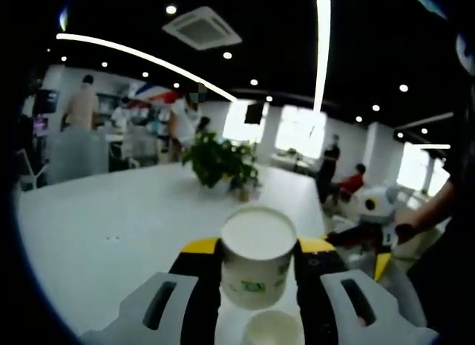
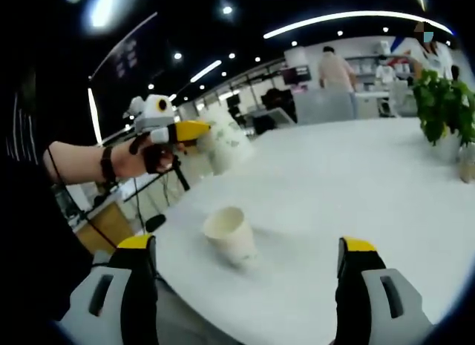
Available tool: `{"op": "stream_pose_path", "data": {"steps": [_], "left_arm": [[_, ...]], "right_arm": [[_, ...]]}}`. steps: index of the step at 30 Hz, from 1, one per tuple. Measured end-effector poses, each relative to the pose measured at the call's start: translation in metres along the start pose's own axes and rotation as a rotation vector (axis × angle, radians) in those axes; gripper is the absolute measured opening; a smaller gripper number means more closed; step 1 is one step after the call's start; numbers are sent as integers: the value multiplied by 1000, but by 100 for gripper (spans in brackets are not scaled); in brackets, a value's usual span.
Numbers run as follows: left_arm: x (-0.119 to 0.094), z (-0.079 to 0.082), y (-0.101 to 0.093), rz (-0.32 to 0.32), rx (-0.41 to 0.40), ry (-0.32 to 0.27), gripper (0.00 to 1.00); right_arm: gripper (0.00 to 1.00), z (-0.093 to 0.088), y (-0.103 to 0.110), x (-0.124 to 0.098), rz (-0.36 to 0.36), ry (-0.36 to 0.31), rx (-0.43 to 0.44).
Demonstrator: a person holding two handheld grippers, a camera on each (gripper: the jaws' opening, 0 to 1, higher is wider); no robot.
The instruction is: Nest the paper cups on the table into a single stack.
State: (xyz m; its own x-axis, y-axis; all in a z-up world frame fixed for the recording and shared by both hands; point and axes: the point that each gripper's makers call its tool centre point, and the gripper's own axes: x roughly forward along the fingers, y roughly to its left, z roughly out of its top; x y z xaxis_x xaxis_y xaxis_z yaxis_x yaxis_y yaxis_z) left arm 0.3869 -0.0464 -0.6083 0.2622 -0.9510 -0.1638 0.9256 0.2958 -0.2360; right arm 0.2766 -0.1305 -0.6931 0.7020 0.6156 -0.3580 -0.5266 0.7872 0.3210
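Up close, the left claw (image 1: 256,274) has its yellow-tipped jaws pressed against both sides of a white paper cup (image 1: 257,265) with green print, holding it upright and lifted off the bench (image 1: 111,219). Just below it, at the bottom edge of the left gripper view, the open mouth of a second cup (image 1: 273,329) shows on the bench. In the right gripper view that same left claw (image 2: 194,131) appears from the side, gripped by a person's hand (image 2: 141,158) with a dark band at the wrist, the held cup (image 2: 226,145) raised above the white surface.

The right claw (image 2: 249,248) stands wide, its two jaws well apart and gripping nothing. Between and beyond them the second cup (image 2: 231,236) sits alone on the white bench (image 2: 356,182), mouth up and leaning a little.

Farther out, a leafy potted plant (image 1: 220,161) stands near the far end of the bench. Behind it, people stand and sit around an open office with bright windows and long ceiling light strips (image 1: 322,41).
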Motion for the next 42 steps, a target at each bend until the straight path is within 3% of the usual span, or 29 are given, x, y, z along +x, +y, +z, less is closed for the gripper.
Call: {"op": "stream_pose_path", "data": {"steps": [13, 27, 35, 37, 42], "left_arm": [[-9, -10, -20, -17, -29, 7, 37], [-21, -18, -25, -14, -79, 2, 37], [-26, -16, -24, -16, -117, -27, 37], [-26, -16, -25, -17, -120, -28, 37], [-28, -15, -29, -21, -106, -30, 37]], "right_arm": [[100, -3, 4, 4, 11, 0, 11], [95, 0, 11, 12, 48, 1, 32], [77, 16, 44, 31, 213, -35, 89], [77, 19, 49, 36, 234, -45, 86], [76, 29, 62, 43, 305, -104, 187]]}}
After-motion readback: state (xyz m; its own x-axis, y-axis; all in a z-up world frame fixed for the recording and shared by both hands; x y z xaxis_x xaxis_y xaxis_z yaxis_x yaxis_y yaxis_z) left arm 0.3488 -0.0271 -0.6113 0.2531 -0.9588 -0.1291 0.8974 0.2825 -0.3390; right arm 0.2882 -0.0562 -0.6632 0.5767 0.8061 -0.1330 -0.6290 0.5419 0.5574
